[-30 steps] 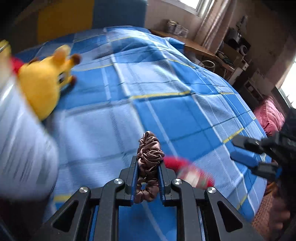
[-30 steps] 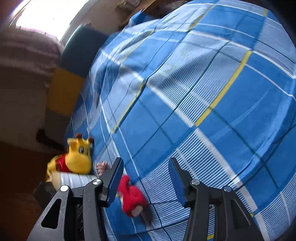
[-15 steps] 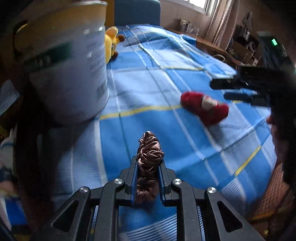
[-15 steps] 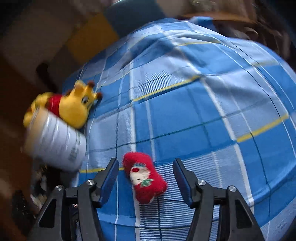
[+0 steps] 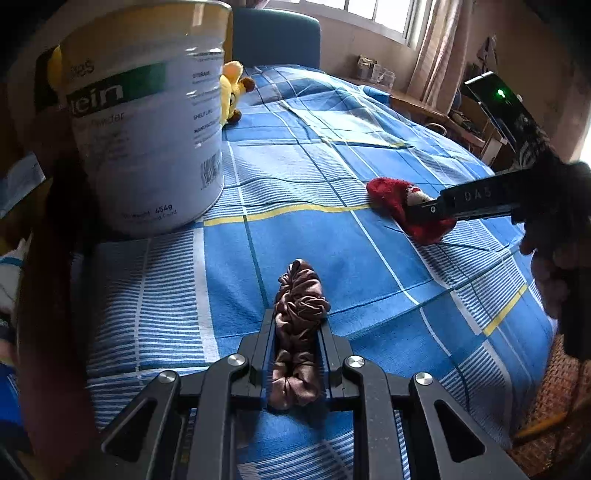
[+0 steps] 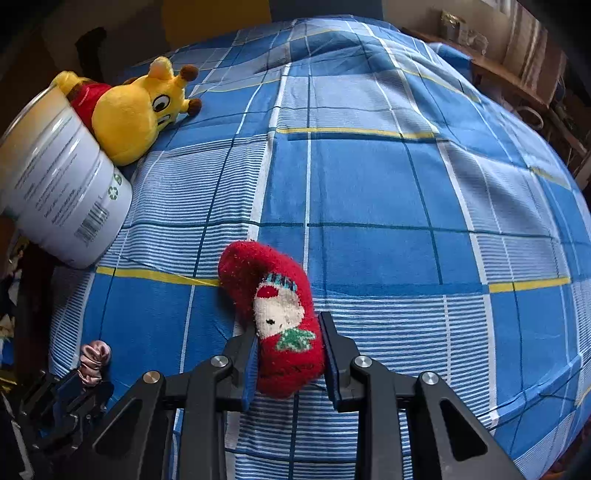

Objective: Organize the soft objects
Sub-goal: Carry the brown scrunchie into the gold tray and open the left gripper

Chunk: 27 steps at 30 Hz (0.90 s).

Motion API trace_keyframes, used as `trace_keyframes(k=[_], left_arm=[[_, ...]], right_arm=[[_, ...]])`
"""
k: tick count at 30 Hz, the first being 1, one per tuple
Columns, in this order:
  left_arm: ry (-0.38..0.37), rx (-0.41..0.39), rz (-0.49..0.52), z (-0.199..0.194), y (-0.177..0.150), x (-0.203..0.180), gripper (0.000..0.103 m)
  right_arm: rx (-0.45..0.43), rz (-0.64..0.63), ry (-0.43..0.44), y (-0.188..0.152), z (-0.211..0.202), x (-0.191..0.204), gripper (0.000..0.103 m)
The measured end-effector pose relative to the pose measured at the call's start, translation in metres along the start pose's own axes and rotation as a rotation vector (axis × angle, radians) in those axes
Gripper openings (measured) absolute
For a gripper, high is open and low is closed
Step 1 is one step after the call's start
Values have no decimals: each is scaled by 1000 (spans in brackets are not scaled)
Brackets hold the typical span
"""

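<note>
My left gripper (image 5: 297, 325) is shut on a brown satin scrunchie (image 5: 299, 306) and holds it just above the blue plaid bedspread (image 5: 332, 251). The scrunchie also shows in the right wrist view (image 6: 95, 360). My right gripper (image 6: 290, 332) straddles a red Christmas sock (image 6: 275, 306) lying on the bedspread (image 6: 369, 192); its jaws touch the sock's sides. The sock shows in the left wrist view (image 5: 402, 206) too. A yellow plush giraffe (image 6: 133, 114) lies at the back left, against a tall white open tin (image 6: 59, 184).
The white tin (image 5: 147, 122) stands close on the left of my left gripper. The bed's edge drops off at the right, with a desk (image 5: 424, 107) and clutter beyond. A window (image 5: 373, 14) is at the back.
My right gripper has come down over the red sock and narrowed its jaws around it. My left gripper, still holding the scrunchie, has swung toward the white tin.
</note>
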<state>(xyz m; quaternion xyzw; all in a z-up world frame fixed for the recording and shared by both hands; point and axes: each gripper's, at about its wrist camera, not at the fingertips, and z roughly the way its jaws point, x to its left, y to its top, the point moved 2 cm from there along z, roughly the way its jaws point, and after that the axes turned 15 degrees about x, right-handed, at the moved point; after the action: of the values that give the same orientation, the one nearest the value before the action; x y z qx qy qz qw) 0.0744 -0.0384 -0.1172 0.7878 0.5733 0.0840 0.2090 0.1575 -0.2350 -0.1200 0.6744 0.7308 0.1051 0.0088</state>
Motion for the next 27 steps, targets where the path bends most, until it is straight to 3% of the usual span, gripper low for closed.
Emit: trace_keyframes(k=[3,10,17,27], left_arm=[[13,-11,-1,0,-1,-1,19],[6,3,-35,-14,-2,-1,17],[17,-75,-31,-61,-5,1,17],[84,-160,-108,-113,-15,34,17]], right_arm=[[9,23,34,2,-1,-4,30],[-5,-9,1,-2,-2,2,31],[-7,-14,-1,-2,-2,2,31],[-14,-35,-28,-2,-2,7,31]])
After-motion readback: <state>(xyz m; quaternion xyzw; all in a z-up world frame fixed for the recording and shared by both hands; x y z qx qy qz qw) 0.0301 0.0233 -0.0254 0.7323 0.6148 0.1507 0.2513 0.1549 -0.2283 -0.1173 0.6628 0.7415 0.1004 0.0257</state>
